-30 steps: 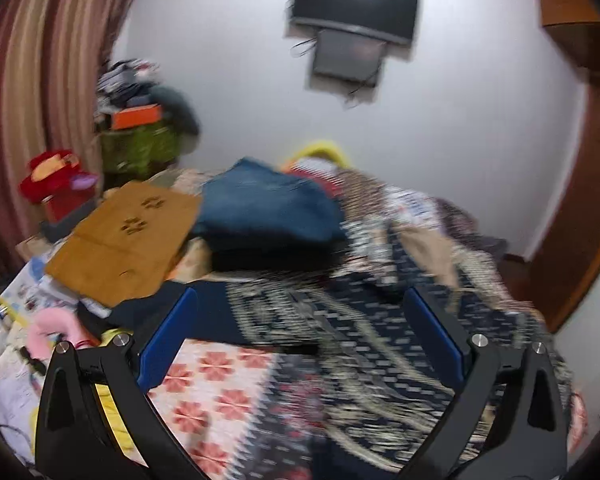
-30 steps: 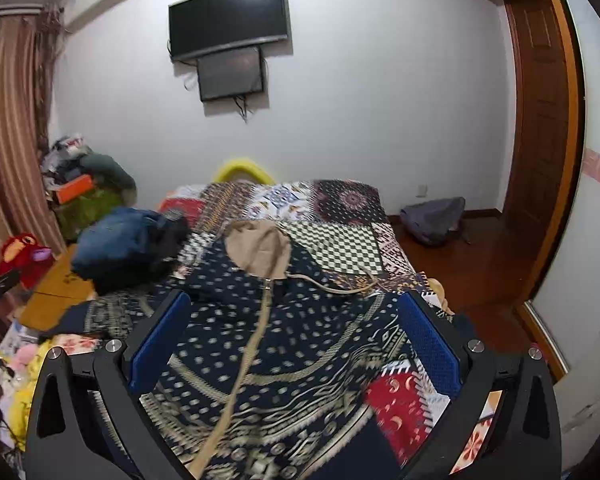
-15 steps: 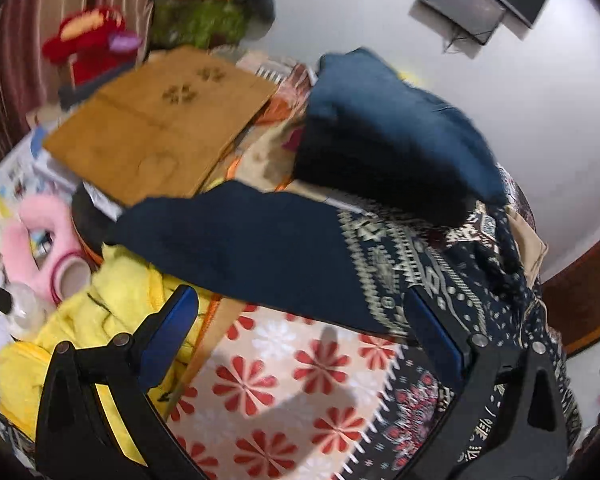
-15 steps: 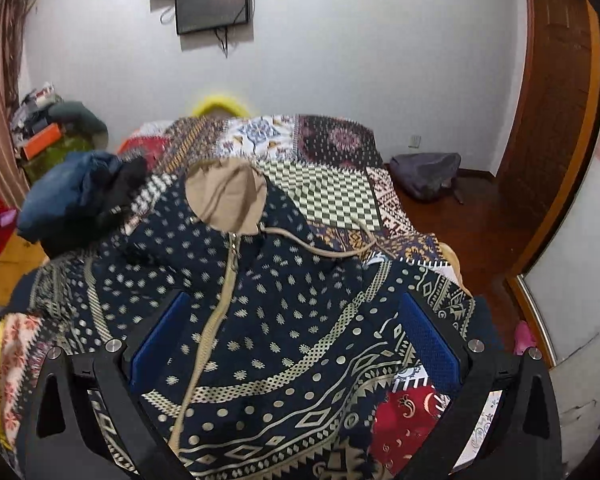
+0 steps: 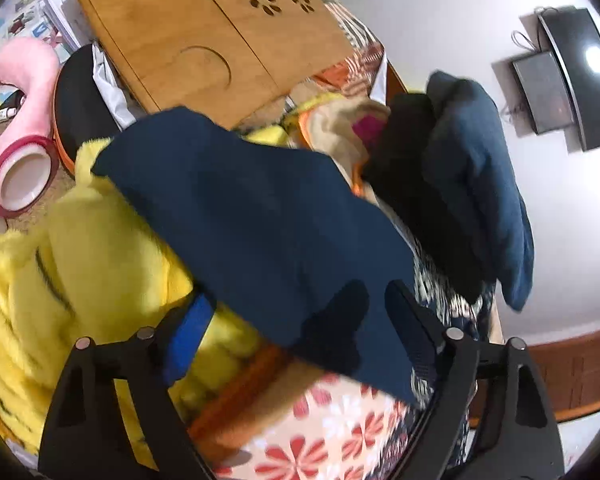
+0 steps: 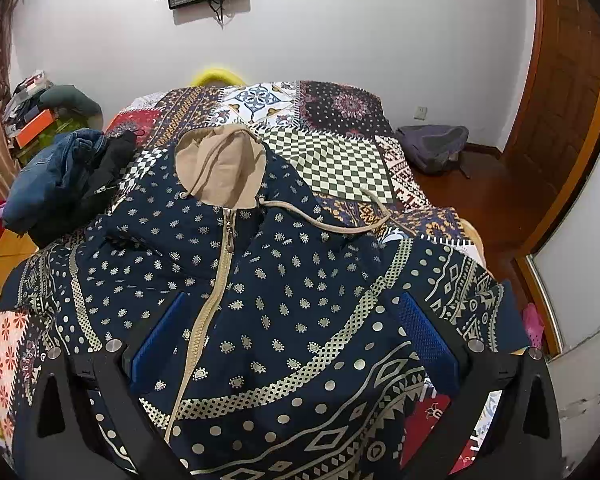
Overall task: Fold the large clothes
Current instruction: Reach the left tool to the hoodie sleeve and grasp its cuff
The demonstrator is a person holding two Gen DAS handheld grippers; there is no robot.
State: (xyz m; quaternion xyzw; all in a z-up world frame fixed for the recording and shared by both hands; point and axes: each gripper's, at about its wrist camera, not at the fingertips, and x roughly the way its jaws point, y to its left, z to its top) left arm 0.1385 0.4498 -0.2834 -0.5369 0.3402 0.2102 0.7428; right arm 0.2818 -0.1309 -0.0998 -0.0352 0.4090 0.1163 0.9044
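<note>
1. Left wrist view: my left gripper (image 5: 300, 320) pointed down at the left edge of the bed (image 5: 340, 432), where the plain navy sleeve (image 5: 260, 216) of the hooded jacket (image 5: 452, 308) hung out past the flowered bedspread.
2. Its fingers stood apart and had just been closing. The sleeve end lay between them: the blue pad of one finger (image 5: 188, 332) sat half under the cloth's near edge and the other finger sat on top of the cloth. I saw no firm pinch on the cloth.
3. Under the sleeve lay a yellow plush blanket (image 5: 80, 280). Beyond it were a wooden lap desk (image 5: 204, 32) and a pink cushion (image 5: 24, 80). A folded pile of dark blue clothes (image 5: 472, 184) sat on the bed's far left part.
4. Right wrist view: the hooded jacket (image 6: 284, 304) lay spread face up across the near half of the bed (image 6: 340, 160), zipper (image 6: 216, 280) closed, with the tan hood (image 6: 224, 168) toward the far edge and a drawstring trailing to the right.
5. My right gripper (image 6: 288, 340) hung over the jacket's chest with its fingers wide apart and nothing clamped. Whether the tips touched the cloth I could not tell.
6. A grey backpack (image 6: 436, 148) lay on the floor past the bed's far right corner.
</note>
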